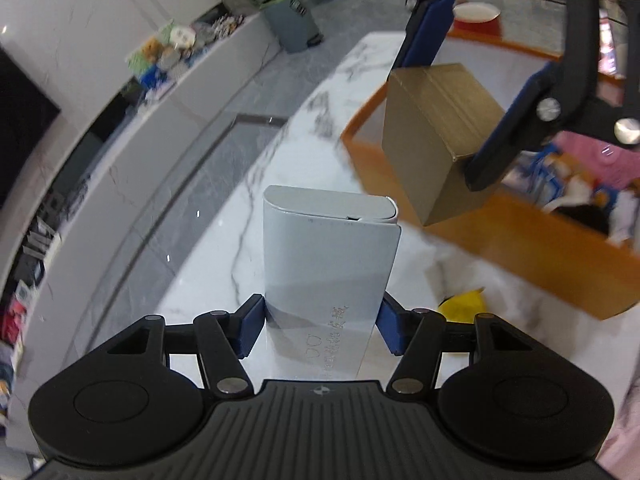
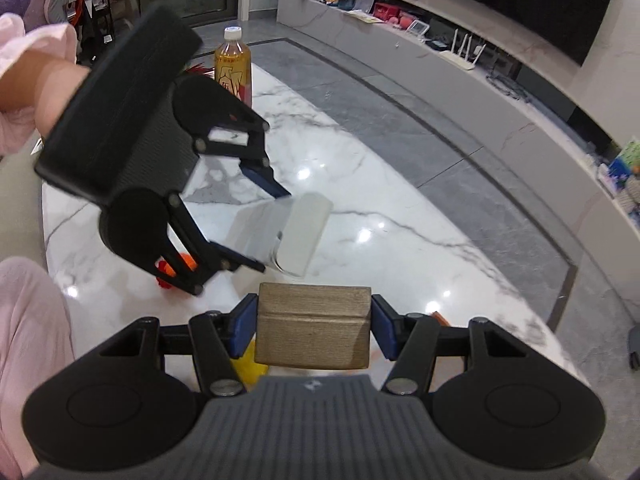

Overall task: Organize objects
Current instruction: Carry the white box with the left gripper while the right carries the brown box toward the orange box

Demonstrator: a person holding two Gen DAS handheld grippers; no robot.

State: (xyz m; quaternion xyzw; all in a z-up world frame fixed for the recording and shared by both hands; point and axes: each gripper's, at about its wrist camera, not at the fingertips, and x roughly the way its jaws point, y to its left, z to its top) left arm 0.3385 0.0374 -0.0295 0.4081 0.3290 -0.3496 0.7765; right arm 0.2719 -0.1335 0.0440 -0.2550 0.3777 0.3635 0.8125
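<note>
an orange tray (image 1: 532, 240) sits on the marble table (image 1: 224, 264), with a bottle (image 2: 233, 68) at the far edge. the left hand-held gripper (image 1: 320, 326) clamps a white box (image 1: 328, 256); the right hand-held gripper (image 2: 313, 326) clamps a gold box (image 2: 313, 326), both lifted above the table.

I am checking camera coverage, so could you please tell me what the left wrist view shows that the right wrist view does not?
Only the left wrist view shows the orange-rimmed storage bin. Only the right wrist view shows the amber drink bottle with a white cap. Both show the left gripper holding the pale grey box and the right gripper holding the brown cardboard box.
</note>
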